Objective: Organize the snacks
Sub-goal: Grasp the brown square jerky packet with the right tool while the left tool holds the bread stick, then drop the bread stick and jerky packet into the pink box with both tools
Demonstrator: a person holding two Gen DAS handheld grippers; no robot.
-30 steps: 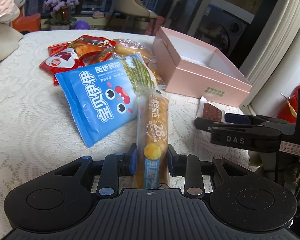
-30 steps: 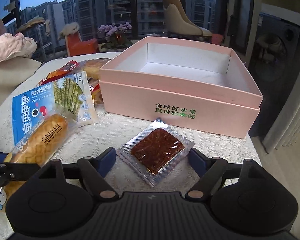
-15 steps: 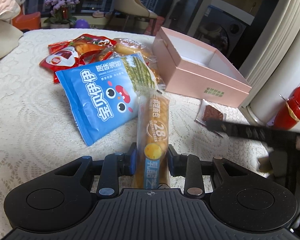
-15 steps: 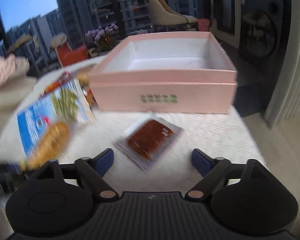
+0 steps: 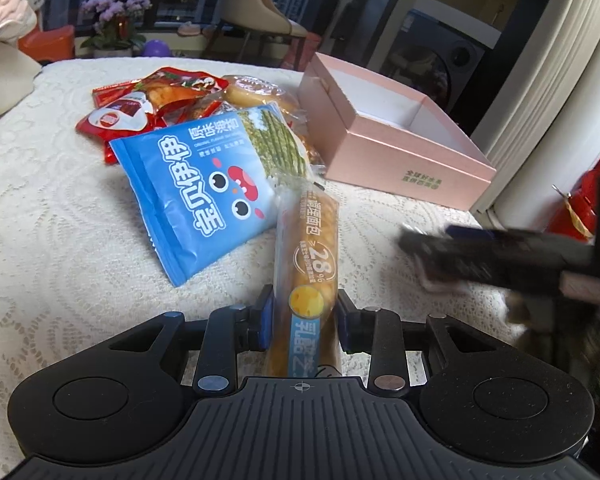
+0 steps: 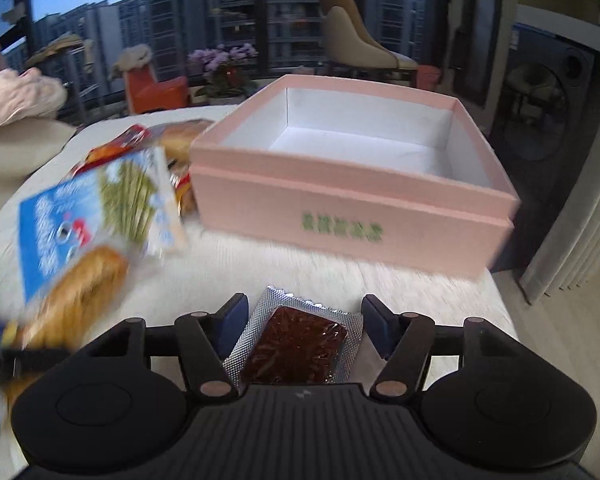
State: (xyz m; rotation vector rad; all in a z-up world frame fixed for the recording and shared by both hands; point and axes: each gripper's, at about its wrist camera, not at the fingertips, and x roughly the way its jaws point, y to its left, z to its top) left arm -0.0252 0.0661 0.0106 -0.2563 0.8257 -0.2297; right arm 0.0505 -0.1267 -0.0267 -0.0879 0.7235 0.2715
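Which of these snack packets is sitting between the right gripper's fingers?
The small silver foil packet with the dark brown square inside, between the closing right gripper. The long bread packet is in the left gripper.

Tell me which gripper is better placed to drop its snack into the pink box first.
Right. The right gripper, closing around the foil snack, faces the pink box directly; the left gripper's bread stick sits farther off.

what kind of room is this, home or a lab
Most likely a high-rise flat's living area: a cream lace tablecloth, a beige upholstered chair and potted purple flowers by tall windows facing apartment towers, plus a front-loading washing machine.
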